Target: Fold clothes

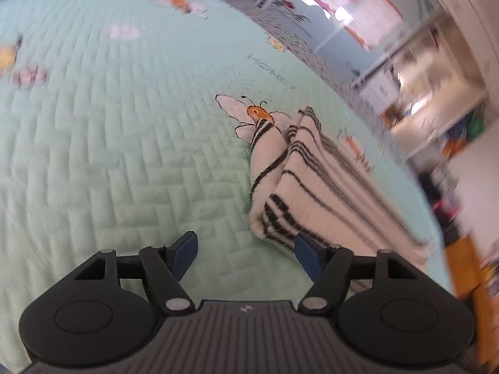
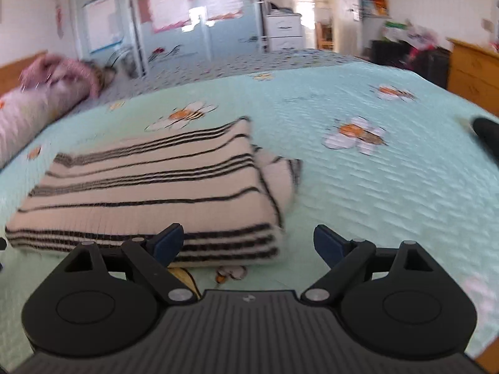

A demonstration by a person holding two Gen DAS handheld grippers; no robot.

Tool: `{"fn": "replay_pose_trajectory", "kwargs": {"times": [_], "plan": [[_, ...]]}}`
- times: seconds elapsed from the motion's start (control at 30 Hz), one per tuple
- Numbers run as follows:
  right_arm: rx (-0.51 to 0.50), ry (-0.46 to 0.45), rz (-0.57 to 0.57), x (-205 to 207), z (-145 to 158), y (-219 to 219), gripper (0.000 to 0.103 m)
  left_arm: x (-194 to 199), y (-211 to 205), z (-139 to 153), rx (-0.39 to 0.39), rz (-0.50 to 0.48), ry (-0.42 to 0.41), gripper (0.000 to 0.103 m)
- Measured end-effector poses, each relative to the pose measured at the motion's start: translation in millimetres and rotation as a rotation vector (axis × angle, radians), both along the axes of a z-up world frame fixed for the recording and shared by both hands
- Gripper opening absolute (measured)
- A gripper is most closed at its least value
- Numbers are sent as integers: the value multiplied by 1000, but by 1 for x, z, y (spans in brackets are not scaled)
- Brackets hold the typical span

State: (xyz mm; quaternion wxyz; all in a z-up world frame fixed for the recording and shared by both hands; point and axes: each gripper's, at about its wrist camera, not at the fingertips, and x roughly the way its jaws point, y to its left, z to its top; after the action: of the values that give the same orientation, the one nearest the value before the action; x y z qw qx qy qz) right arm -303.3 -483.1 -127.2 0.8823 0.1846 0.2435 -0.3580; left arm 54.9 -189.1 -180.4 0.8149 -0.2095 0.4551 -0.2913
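1. Left wrist view: my left gripper [image 1: 246, 254] hangs spread and empty over the mint quilt [image 1: 109, 155]; the folded striped garment [image 1: 312, 187] lies just right of its fingers, covering part of a printed bee [image 1: 259, 113].
2. Right wrist view: my right gripper [image 2: 246, 246] is spread, empty, at the garment's [image 2: 149, 187] near right corner.
3. Around: pink pillow [image 2: 40, 93] far left, wooden dresser [image 2: 474, 71] right.

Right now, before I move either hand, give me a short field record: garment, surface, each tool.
garment: striped sweater, white with black stripes, folded into a flat stack
surface: mint quilted bedspread with bee prints
left tool: open, nothing between its pads, sweater edge just beside it
right tool: open, holding nothing, at the sweater's near corner
background: pink pillow at the bed's far left
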Motion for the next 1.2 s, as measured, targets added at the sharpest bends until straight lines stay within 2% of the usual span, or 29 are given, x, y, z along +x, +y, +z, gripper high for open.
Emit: {"fn": "replay_pose_trajectory", "kwargs": {"times": [0.13, 0.27, 0.37, 0.5, 0.63, 0.7, 0.8, 0.93, 1.1, 1.2], "plan": [[35, -26, 2, -11, 1, 13, 90, 3, -1, -3, -115, 43, 100, 73], [-2, -10, 84, 8, 15, 29, 90, -1, -11, -4, -172, 54, 144, 73], [-57, -4, 156, 35, 42, 43, 91, -4, -22, -7, -221, 53, 160, 73], [-111, 31, 249, 92, 89, 59, 91, -8, -32, -15, -282, 52, 158, 73], [-57, 101, 369, 175, 134, 73, 91, -7, -31, -21, -340, 61, 150, 73], [14, 176, 433, 227, 145, 82, 91, -8, -29, -23, -364, 62, 148, 73], [94, 342, 465, 307, 135, 99, 91, -10, -27, -26, -391, 39, 136, 73], [108, 605, 439, 406, 100, 132, 91, -7, -24, -30, -437, 2, 133, 74], [68, 826, 418, 463, 51, 162, 91, 0, -28, -32, -463, -29, 147, 74], [22, 913, 379, 481, 27, 169, 91, 3, -32, -33, -483, -23, 171, 74]]}}
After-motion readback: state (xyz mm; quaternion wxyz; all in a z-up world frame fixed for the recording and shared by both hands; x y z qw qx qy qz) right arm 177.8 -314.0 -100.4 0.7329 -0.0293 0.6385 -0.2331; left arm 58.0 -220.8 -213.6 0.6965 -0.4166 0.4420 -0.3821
